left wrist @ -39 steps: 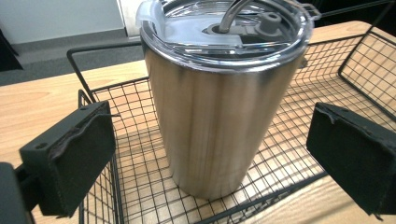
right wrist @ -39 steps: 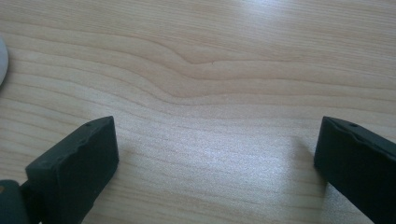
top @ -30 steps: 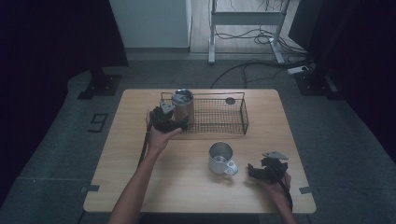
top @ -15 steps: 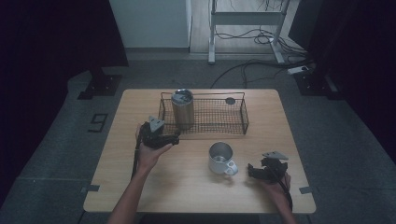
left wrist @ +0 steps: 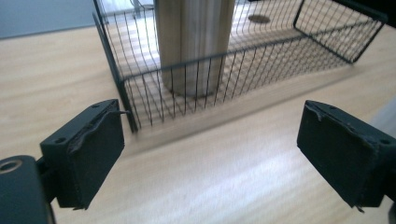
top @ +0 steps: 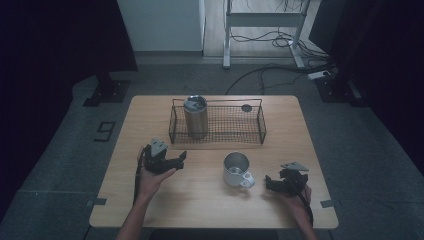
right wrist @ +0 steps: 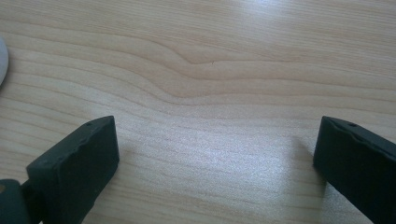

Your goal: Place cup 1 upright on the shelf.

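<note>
From above, the left gripper [top: 172, 161] sits on the table [top: 210, 200] just in front of the wire basket [top: 260, 131], where the steel tumbler [top: 195, 117] stands upright at the left end. The right gripper [top: 274, 183] rests beside the mug [top: 237, 168].

Left gripper view: its 2 fingers [left wrist: 95, 149] have just been closing, nothing between them.

Right gripper view: fingers [right wrist: 79, 163] wide apart over bare wood.

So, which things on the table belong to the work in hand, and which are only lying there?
Part of the work:
- steel tumbler, standing upright in the wire basket
- left gripper, jaws just closing with nothing between them
- steel mug on the table in front of the basket
- right gripper, beside the mug

Just lying about:
- small dark round thing in the basket's far corner
</note>
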Demonstrator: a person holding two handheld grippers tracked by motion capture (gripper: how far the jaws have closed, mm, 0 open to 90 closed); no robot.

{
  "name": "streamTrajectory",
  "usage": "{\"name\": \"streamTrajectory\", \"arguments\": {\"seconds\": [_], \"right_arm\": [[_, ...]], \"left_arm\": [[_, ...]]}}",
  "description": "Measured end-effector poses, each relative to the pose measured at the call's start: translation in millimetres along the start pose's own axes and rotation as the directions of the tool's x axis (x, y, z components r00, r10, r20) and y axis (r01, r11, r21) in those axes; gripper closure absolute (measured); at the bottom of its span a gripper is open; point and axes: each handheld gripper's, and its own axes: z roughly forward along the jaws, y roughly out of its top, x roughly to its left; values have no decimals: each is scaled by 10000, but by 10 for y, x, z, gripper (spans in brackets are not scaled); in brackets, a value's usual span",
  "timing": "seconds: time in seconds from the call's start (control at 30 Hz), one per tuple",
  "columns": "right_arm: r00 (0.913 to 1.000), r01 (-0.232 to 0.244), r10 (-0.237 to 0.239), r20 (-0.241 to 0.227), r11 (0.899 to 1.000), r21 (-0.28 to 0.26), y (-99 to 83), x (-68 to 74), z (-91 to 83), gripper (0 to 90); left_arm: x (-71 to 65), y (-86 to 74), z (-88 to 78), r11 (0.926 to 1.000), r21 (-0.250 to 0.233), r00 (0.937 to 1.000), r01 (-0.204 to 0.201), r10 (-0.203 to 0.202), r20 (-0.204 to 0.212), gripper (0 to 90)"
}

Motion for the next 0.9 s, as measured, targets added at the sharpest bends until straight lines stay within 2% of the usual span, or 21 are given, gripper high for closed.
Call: {"name": "streamTrajectory", "arguments": {"seconds": [0.23,0.33,0.47,0.57,0.9], "right_arm": [[10000,1,-1,3,10000,-2,0,0,0,0],[10000,-5,5,5,10000,-4,0,0,0,0],[10000,-6,6,7,10000,-6,0,0,0,1],[10000,-19,19,10,10000,-1,0,1,-1,1],[10000,-25,25,14,10000,-1,1,1,-1,1]], "left_arm": [[12,-164,-40,9996,262,9997,90,-96,214,105],[9,-241,-50,9992,403,9999,38,-45,158,101],[12,-353,-54,9978,659,9998,61,-73,179,96],[19,-439,-16,9945,1048,9997,44,-67,217,88],[34,-514,44,9911,1323,9997,120,-148,197,91]]}}
